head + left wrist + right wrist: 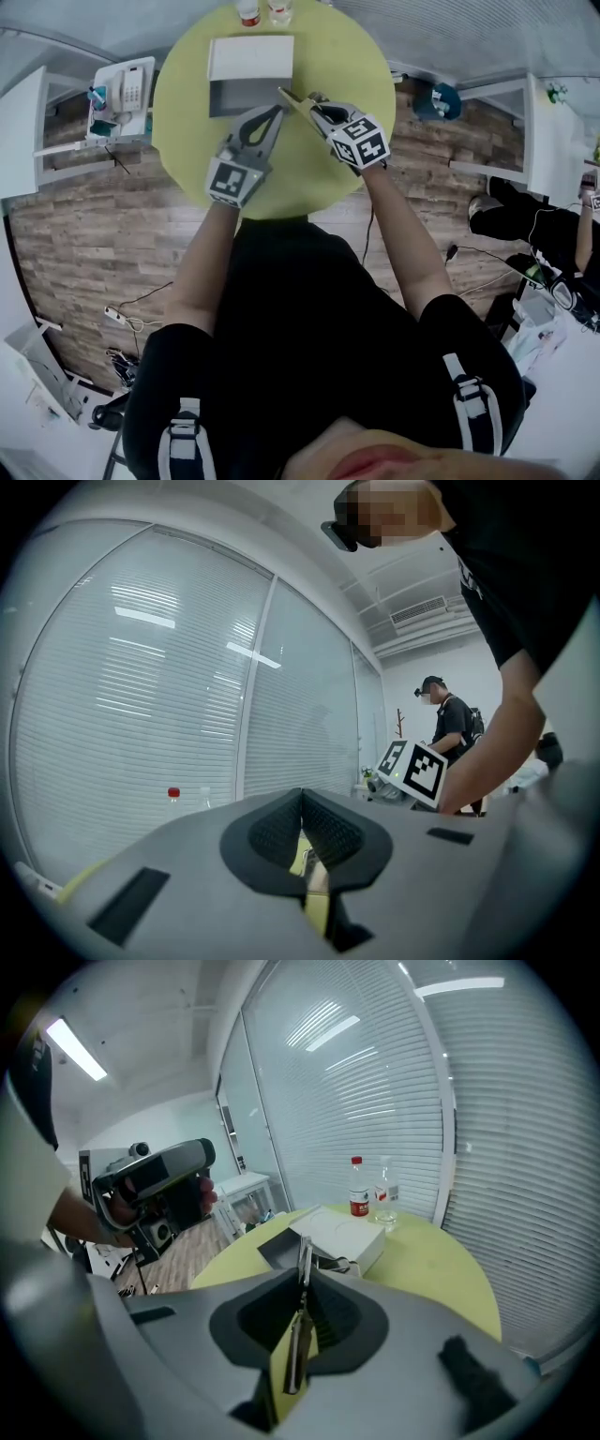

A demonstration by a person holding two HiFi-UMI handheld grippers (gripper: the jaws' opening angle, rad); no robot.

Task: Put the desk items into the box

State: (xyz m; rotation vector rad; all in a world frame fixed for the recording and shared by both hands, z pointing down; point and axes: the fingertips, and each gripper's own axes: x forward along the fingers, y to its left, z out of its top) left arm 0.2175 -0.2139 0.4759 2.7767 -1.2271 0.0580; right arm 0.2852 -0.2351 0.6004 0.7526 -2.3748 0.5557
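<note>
At twelve o'clock on the round yellow-green table [187, 141] sits the white box with a grey open tray [239, 96]. The right hand-held gripper [319, 109] pinches a thin yellowish flat strip [292, 97] edge-on, just beside the tray at four o'clock — so slim a hold could let it pivot, or its tip could catch the rim. The left hand-held gripper [272, 112] is pressed together, empty.

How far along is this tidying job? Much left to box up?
Nearly done, it seems. Besides two bottles at its far edge, the yellow table shows no loose items. In hand: the right hand-held gripper is shut on a thin flat strip, its tip by the open box. The left hand-held gripper is shut, empty. Left: dropping the strip in.
</note>
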